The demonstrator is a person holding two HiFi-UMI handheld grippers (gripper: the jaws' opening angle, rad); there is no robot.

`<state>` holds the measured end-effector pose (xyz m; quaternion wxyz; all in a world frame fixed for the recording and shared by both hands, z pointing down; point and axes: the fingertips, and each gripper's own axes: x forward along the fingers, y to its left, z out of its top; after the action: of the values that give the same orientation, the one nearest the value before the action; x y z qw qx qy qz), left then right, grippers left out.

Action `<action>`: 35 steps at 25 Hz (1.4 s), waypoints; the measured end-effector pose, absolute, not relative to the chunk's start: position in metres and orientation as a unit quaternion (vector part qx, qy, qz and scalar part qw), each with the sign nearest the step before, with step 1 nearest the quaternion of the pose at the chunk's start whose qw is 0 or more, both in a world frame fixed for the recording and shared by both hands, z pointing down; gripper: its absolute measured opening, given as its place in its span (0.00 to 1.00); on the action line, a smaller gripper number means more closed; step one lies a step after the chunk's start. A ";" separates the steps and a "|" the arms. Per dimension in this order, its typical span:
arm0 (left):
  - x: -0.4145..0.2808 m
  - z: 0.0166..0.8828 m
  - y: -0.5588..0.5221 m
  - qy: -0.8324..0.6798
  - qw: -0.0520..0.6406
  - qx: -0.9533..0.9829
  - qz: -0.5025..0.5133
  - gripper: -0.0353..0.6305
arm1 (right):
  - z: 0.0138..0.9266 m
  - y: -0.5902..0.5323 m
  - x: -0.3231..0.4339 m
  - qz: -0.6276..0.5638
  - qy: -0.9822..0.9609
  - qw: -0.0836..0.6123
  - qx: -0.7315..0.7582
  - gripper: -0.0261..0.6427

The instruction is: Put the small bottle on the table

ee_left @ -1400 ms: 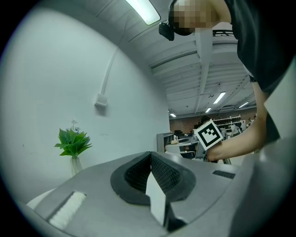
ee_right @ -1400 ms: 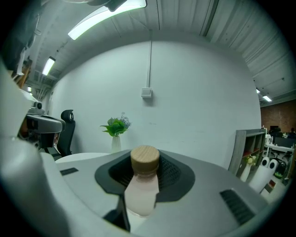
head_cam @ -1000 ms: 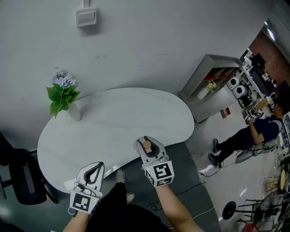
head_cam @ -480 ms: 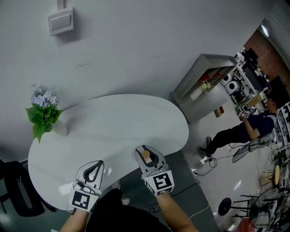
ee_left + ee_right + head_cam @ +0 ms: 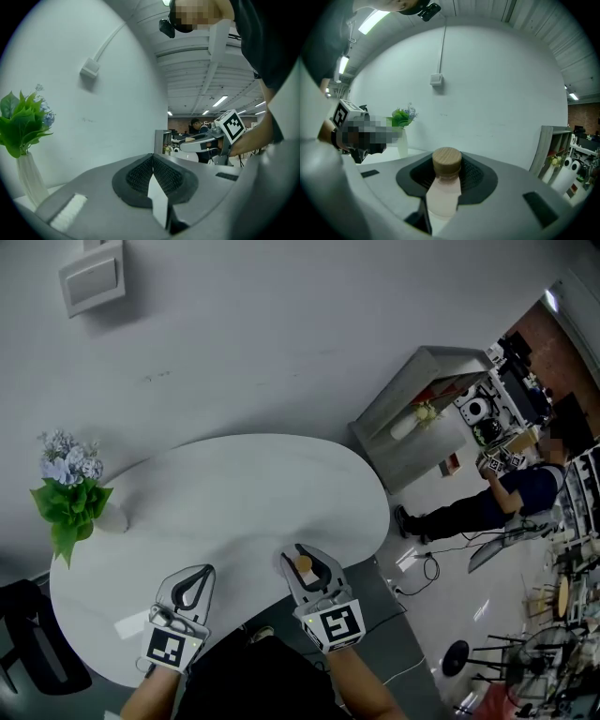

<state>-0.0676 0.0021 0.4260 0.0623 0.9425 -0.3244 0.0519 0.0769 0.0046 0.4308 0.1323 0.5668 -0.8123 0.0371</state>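
The small bottle (image 5: 445, 183) has a round wooden cap and pale pink contents. It stands upright between the dark pads of my right gripper (image 5: 302, 555), which is shut on it. In the head view its cap (image 5: 304, 564) shows over the near edge of the white rounded table (image 5: 234, 493). My left gripper (image 5: 199, 572) hovers over the table's near left part, shut with nothing in it. In the left gripper view its pads (image 5: 140, 174) meet at the tips.
A white vase of green leaves and pale flowers (image 5: 67, 493) stands at the table's far left. A black chair (image 5: 23, 648) is left of the table. A grey shelf unit (image 5: 422, 399) leans by the wall at right, with a seated person (image 5: 487, 498) beyond.
Both grippers have moved forward over the table's near edge, the left one farther. The view has swung, so the vase now sits farther left. The bottle stays in the right gripper.
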 end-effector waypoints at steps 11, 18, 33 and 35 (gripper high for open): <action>-0.043 0.426 -0.005 -0.324 0.065 0.942 0.057 0.06 | 0.423 -0.018 0.087 0.031 -0.824 0.130 0.550 0.20; -0.039 0.420 -0.013 -0.365 0.065 0.927 0.062 0.06 | 0.433 -0.035 0.098 0.036 -0.841 0.131 0.523 0.20; -0.051 0.427 -0.018 -0.415 0.071 0.903 0.082 0.06 | 0.471 -0.076 0.099 0.045 -0.857 0.143 0.492 0.20; -0.053 0.428 -0.018 -0.419 0.074 0.901 0.083 0.06 | 0.477 -0.082 0.098 0.045 -0.859 0.147 0.489 0.20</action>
<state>-0.0525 -0.0180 0.4280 0.0739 0.9013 -0.4186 0.0834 0.0977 -0.0815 0.4766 0.1470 0.4890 -0.8587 0.0449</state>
